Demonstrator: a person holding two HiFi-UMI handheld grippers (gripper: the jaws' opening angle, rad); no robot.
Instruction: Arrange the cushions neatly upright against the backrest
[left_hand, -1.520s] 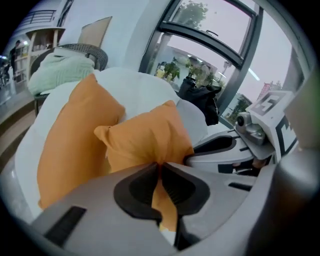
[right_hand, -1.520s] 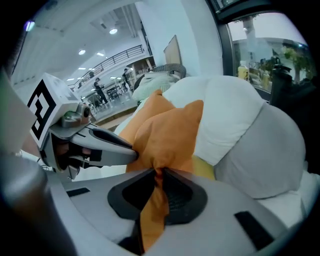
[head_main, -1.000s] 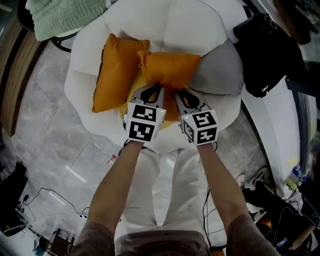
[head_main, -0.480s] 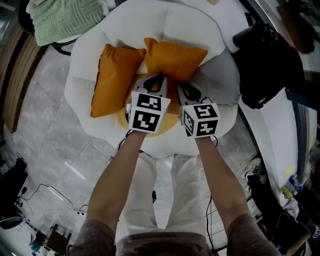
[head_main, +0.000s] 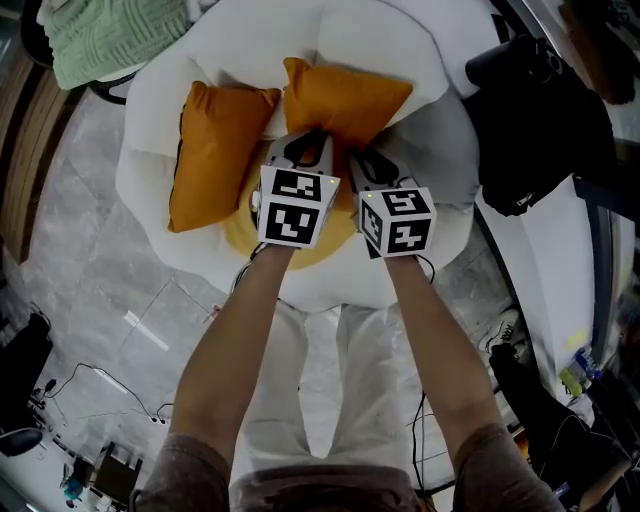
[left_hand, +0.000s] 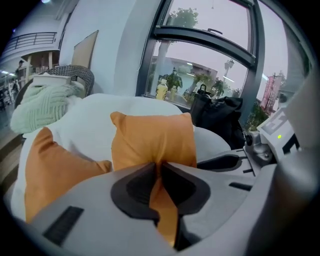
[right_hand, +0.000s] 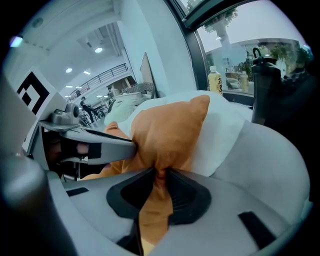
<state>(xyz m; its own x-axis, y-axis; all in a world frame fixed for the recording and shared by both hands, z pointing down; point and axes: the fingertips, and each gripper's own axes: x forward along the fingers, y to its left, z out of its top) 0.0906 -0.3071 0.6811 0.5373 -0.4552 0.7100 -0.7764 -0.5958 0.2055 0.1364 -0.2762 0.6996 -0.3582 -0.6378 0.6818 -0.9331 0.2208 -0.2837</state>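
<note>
Our left gripper (left_hand: 159, 166) pinches a fold at the near edge of the orange cushion (head_main: 345, 98), and our right gripper (right_hand: 160, 172) nips the same edge just to its right. Both pairs of jaws have just been opening a little, yet fabric is still caught between each. Over the last second we have carried this cushion from the seat's middle to the far side, where it now leans on the white backrest (head_main: 385, 35). We judge release is close. The second cushion (head_main: 213, 155), just beside it on the left, still slants and needs straightening.
</note>
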